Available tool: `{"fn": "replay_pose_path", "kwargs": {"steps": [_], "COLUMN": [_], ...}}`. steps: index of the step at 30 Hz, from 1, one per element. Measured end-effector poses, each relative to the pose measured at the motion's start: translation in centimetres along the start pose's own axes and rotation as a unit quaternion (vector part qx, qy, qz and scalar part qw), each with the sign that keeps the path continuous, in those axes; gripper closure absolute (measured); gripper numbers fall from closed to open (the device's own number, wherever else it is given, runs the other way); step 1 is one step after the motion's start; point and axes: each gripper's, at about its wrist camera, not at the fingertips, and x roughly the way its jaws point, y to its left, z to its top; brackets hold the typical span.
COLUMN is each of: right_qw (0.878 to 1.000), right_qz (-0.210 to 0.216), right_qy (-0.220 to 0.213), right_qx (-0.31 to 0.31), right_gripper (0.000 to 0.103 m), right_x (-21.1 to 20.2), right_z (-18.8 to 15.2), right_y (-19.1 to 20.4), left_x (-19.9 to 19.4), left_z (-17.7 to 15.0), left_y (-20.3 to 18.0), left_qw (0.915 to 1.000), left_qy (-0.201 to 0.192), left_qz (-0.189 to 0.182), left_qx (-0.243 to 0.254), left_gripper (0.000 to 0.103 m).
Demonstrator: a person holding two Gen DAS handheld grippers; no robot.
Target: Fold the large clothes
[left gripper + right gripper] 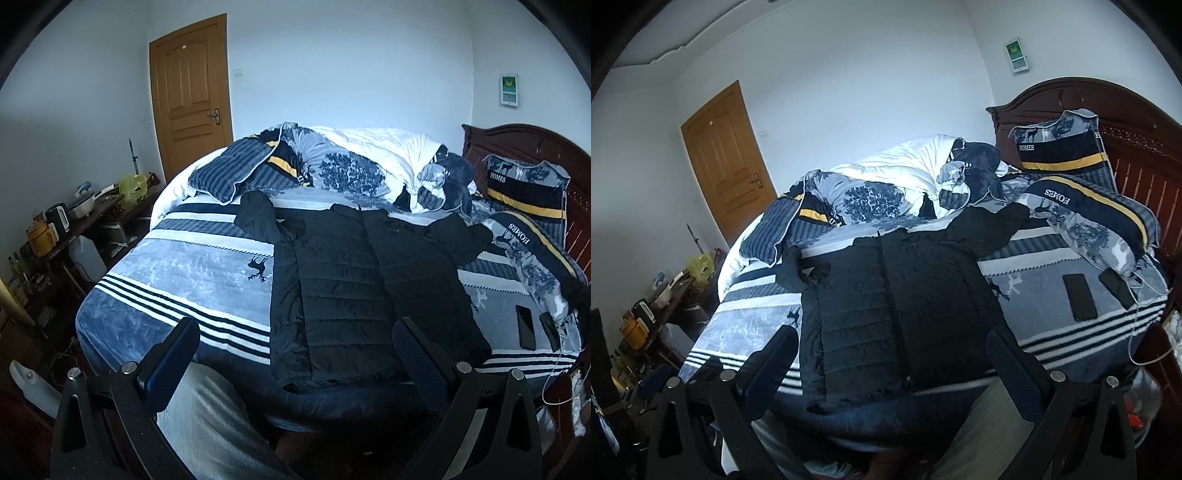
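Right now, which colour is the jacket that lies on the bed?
Black, with quilted horizontal stitching. The jacket shows best in the left wrist view.

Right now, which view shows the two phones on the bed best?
The right wrist view: both phones lie whole and large, right of the black jacket. The left wrist view squeezes them, small and distorted, at its right edge.
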Motion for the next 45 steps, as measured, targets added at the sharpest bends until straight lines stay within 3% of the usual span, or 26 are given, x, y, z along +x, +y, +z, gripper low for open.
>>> {"fn": "replay_pose_path", "kwargs": {"steps": [5, 9, 13, 17, 19, 23, 28, 33, 38, 40, 42, 44, 45], "right_qw": [0.997, 0.996, 0.997, 0.996, 0.995, 0.997, 0.994, 0.985, 0.973, 0.964, 0.964, 0.961, 0.955], "right_qz": [0.038, 0.031, 0.037, 0.025, 0.035, 0.016, 0.005, -0.028, -0.045, -0.031, -0.028, -0.036, -0.031], "right_qy": [-0.033, -0.043, -0.009, 0.019, 0.019, 0.028, 0.091, 0.144, 0.191, 0.206, 0.195, 0.210, 0.229], "right_qx": [0.060, 0.069, 0.065, 0.078, 0.088, 0.074, 0.064, 0.086, 0.125, 0.163, 0.180, 0.178, 0.185], "right_gripper": [0.000, 0.000, 0.000, 0.000, 0.000, 0.000, 0.000, 0.001, 0.019, 0.033, 0.033, 0.033, 0.034], "right_x": [3.5, 7.5, 12.4, 15.9, 17.8, 21.3, 26.5, 29.9, 32.9, 33.4, 32.9, 33.5, 34.2], "right_z": [1.6, 3.3, 4.9, 5.6, 5.8, 5.4, 3.9, 1.2, -2.6, -3.8, -3.7, -3.9, -4.3], "right_y": [-2.9, -4.7, -6.2, -7.9, -8.8, -9.4, -12.3, -16.6, -20.8, -22.2, -22.8, -22.9, -23.1], "left_x": [5.1, 8.9, 11.7, 14.5, 17.0, 21.2, 23.7, 27.3, 29.8, 30.2, 30.5, 30.7, 30.7], "left_z": [1.8, 2.9, 3.7, 3.9, 3.8, 2.8, 0.4, -3.0, -6.3, -7.5, -8.3, -9.0, -9.1], "left_y": [0.3, 0.1, 0.3, 1.0, 1.4, 2.3, 3.5, 4.5, 4.7, 4.5, 4.4, 4.0, 3.6], "left_qw": [0.9991, 0.9988, 0.9992, 0.9982, 0.9971, 0.9932, 0.9874, 0.9751, 0.9615, 0.9553, 0.9453, 0.9388, 0.9371], "left_qy": [0.034, 0.043, 0.025, 0.029, 0.052, 0.100, 0.142, 0.205, 0.258, 0.278, 0.297, 0.308, 0.313], "left_qz": [-0.020, -0.009, -0.002, -0.024, -0.026, -0.019, -0.025, -0.032, -0.057, -0.070, -0.106, -0.131, -0.136], "left_qx": [-0.016, -0.023, -0.032, -0.047, -0.050, -0.055, -0.065, -0.078, -0.075, -0.072, -0.083, -0.083, -0.075], "left_gripper": [0.000, 0.000, 0.000, 0.000, 0.000, 0.000, 0.000, 0.000, 0.000, 0.001, 0.001, 0.011, 0.022]}}
